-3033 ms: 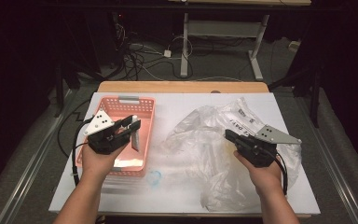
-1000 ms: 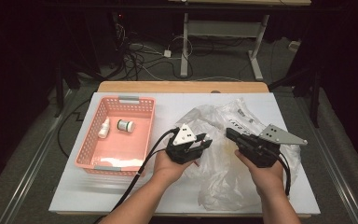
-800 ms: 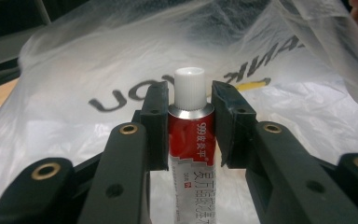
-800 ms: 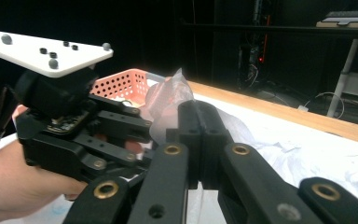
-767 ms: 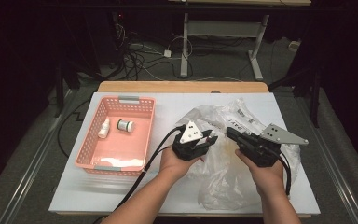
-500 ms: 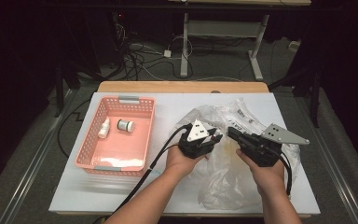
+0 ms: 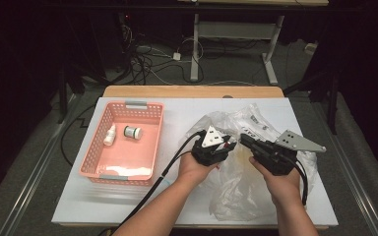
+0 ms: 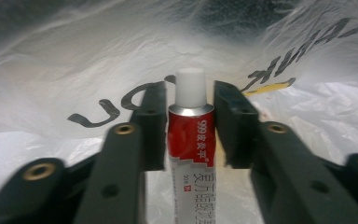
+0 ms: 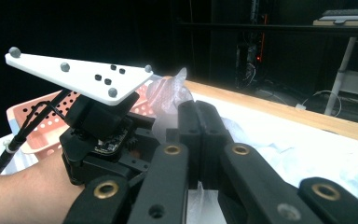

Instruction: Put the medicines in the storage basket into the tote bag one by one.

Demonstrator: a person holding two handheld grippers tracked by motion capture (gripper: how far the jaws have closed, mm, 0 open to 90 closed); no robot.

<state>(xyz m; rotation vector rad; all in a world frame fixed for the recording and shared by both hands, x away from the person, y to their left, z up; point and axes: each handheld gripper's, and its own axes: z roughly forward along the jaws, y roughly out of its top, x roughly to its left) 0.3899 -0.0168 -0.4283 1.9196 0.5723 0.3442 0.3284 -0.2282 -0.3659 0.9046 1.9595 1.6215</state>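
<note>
High view: both grippers meet over the plastic bag (image 7: 256, 162) at the tabletop's right half; right gripper (image 7: 250, 142) pins the bag's rim, likely keeping the mouth open. Pink basket (image 7: 123, 172) near the left edge holds two small items.

Left gripper view: fingers (image 8: 151, 121) have just been opening, standing narrowly around the red ointment tube (image 8: 191, 140) inside the bag, right pad apart.

Right gripper view: fingers (image 9: 200, 135) clamped together on bag film.

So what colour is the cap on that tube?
White, on the red tube; clearest in the left gripper view.

Left tool (image 7: 225, 145) moved from basket (image 7: 128, 169) into bag (image 7: 256, 123)
</note>
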